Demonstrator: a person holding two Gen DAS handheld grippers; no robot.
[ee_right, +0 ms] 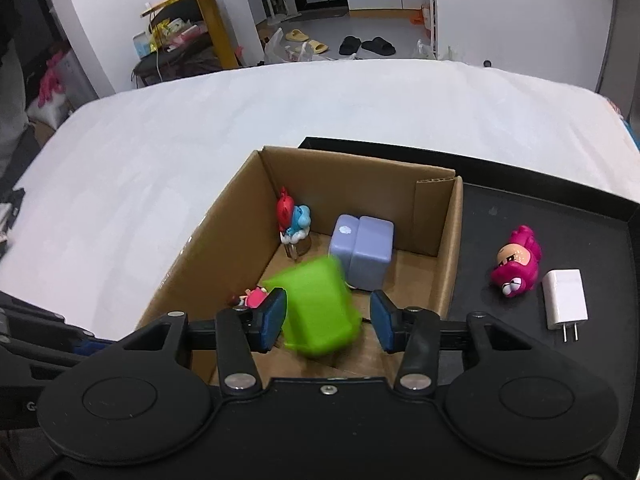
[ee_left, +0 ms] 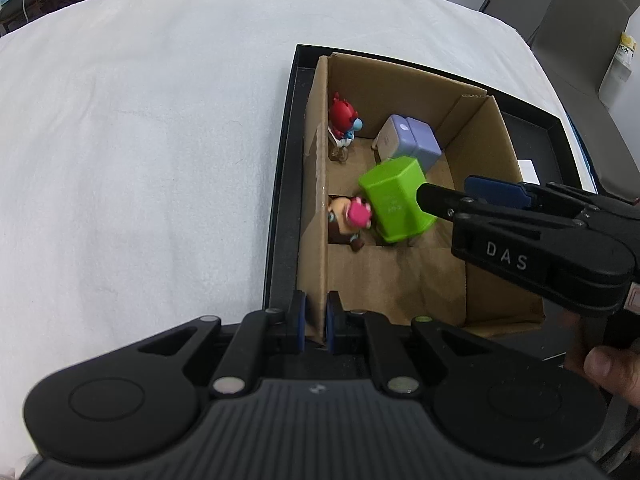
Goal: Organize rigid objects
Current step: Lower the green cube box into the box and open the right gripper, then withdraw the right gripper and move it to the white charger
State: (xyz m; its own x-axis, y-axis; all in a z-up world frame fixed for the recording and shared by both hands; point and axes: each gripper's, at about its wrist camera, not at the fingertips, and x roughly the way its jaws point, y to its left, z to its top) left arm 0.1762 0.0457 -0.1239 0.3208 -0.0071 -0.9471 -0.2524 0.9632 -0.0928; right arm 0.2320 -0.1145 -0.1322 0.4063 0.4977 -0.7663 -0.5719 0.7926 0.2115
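A cardboard box (ee_left: 404, 80) (ee_right: 352, 176) stands in a black tray (ee_left: 286, 160) (ee_right: 500, 204). My left gripper (ee_left: 316, 322) is shut on the box's near left wall. My right gripper (ee_right: 326, 320) (ee_left: 448, 196) is open above the box. A green block (ee_left: 396, 200) (ee_right: 320, 308), blurred, is tilted between its fingers and free of the pads. In the box are a purple block (ee_left: 412, 140) (ee_right: 362, 250), a red-and-blue figure (ee_left: 342, 120) (ee_right: 292, 218) and a brown-and-pink figure (ee_left: 348, 216) (ee_right: 254, 296).
On the tray right of the box lie a pink figure (ee_right: 516, 260) and a white charger (ee_right: 564, 298). The tray sits on a white cloth-covered table (ee_left: 140, 140). A person's thumb (ee_left: 612, 368) holds the right gripper.
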